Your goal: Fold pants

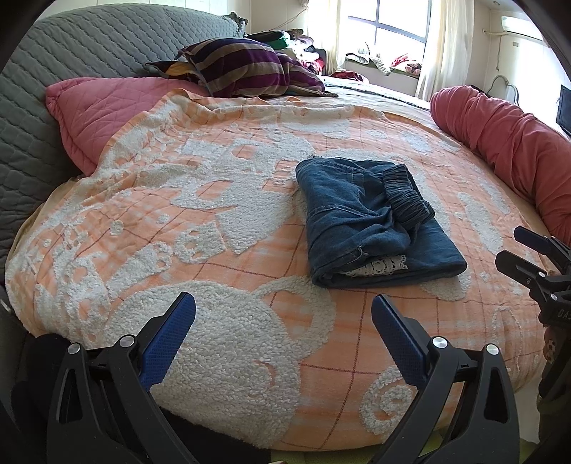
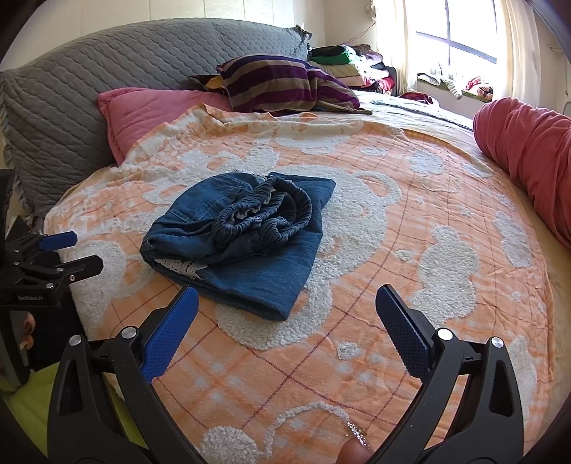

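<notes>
Folded denim pants (image 1: 374, 221) lying mid-frame on an orange-and-white blanket (image 1: 178, 221) covering the bed. Grey quilted headboard (image 1: 89, 46) upper left, pink pillow (image 1: 107, 107) beneath it, striped cushion (image 1: 246, 67) behind, window (image 1: 389, 25) upper right. Left gripper (image 1: 283, 303) and right gripper (image 2: 287, 294) spread wide, empty, at bottom of frame.

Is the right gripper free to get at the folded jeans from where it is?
Probably yes. The right gripper is open and empty, the jeans lie just ahead on the blanket, and nothing sits between them.
</notes>
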A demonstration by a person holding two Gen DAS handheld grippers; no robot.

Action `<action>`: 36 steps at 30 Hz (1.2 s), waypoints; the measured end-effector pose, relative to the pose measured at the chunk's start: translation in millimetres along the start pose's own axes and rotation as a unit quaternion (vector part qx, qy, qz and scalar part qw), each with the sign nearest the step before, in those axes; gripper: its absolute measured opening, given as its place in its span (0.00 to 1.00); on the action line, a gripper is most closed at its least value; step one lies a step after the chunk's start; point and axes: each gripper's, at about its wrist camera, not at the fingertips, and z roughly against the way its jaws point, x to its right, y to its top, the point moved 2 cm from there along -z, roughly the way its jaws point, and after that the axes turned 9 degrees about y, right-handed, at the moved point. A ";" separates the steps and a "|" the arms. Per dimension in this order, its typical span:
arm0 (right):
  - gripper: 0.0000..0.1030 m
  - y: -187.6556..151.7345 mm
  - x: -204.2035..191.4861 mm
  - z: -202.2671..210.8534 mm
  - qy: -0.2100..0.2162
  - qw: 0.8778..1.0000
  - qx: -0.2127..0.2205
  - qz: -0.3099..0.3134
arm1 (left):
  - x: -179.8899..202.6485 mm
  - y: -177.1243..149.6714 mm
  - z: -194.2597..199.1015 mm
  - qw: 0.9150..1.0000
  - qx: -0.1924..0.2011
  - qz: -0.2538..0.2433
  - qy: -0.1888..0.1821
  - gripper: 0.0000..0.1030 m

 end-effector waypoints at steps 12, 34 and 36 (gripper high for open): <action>0.91 -0.7 8.5 0.8 -0.018 1.000 0.003 -0.008 | -0.8 -0.9 -0.5 1.000 -0.001 -0.004 0.002 0.96; 0.91 -23.0 199.8 5.6 -0.229 0.963 -0.030 -0.141 | -114.5 57.5 -116.0 0.989 -0.067 0.069 0.111 0.96; 0.91 -25.6 244.1 9.5 -0.267 0.947 -0.043 -0.174 | -149.8 76.3 -147.1 0.981 -0.083 0.087 0.152 0.96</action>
